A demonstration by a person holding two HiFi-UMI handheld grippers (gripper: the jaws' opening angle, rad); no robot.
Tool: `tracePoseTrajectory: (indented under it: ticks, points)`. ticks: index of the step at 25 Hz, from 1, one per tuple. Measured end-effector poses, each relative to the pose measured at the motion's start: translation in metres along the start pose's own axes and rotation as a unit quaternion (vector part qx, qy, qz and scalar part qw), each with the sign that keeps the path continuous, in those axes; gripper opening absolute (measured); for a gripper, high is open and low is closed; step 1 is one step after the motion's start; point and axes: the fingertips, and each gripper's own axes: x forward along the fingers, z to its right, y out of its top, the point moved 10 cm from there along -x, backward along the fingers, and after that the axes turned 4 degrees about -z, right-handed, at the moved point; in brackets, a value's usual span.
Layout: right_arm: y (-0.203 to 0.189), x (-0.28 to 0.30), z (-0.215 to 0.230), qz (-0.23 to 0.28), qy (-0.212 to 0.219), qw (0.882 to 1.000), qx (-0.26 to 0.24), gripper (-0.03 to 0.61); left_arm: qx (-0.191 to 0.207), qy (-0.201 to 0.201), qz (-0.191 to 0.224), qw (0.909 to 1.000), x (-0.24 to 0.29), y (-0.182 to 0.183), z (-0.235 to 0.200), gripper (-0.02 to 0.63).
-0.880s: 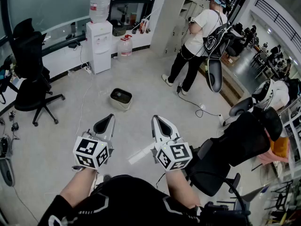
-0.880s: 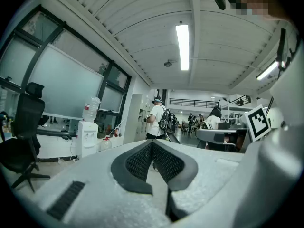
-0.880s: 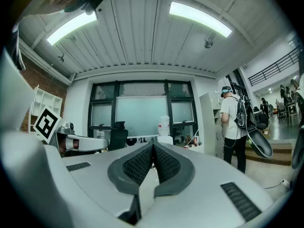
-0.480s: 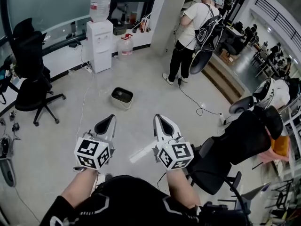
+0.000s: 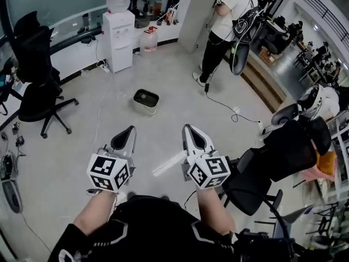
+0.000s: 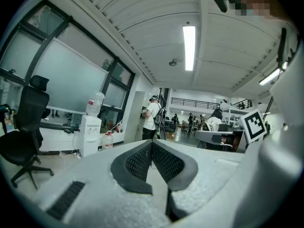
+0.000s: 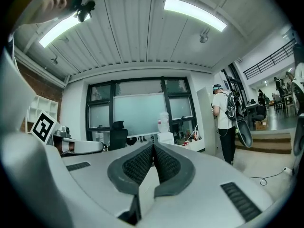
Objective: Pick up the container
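The container [image 5: 145, 101], a small beige bin with a dark top, stands on the grey floor well ahead of both grippers. In the head view my left gripper [image 5: 126, 132] and my right gripper [image 5: 192, 131] are held side by side in the air, pointing forward, short of the container. Both are shut with nothing between the pads. In the left gripper view the left gripper [image 6: 152, 144] shows pads pressed together; the right gripper [image 7: 153, 148] looks the same in its view. Neither gripper view shows the container.
A white water dispenser [image 5: 119, 40] and a water jug [image 5: 149, 40] stand by the far wall. A black office chair [image 5: 38, 86] is at the left, another black chair [image 5: 272, 162] close at my right. A person [image 5: 226, 21] stands beyond, with a cable [image 5: 229, 111] on the floor.
The view has shifted a little, so the container sits slightly higher in the frame. The standing person has stepped toward the back wall. Both grippers stay shut and level.
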Motion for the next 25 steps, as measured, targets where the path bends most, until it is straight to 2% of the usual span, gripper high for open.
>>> tracePoseTrajectory:
  ticks: [7, 12, 19, 25]
  points:
    - [-0.011, 0.012, -0.031, -0.008, -0.018, 1.000, 0.004, 0.006, -0.009, -0.022, -0.001, 0.9997, -0.015, -0.008, -0.036, 0.004]
    - [-0.016, 0.034, -0.031, -0.028, -0.025, 0.999, -0.003, 0.006, -0.020, -0.029, -0.016, 0.9992, 0.001, -0.016, -0.056, 0.003]
    - [-0.023, 0.081, 0.005, -0.032, -0.014, 0.999, 0.000, 0.006, -0.014, -0.017, -0.025, 0.9994, 0.050, -0.016, -0.077, 0.005]
    - [-0.015, 0.126, 0.055, -0.033, -0.001, 0.999, -0.006, 0.006, -0.006, 0.003, -0.033, 0.9994, 0.107, -0.003, -0.087, 0.004]
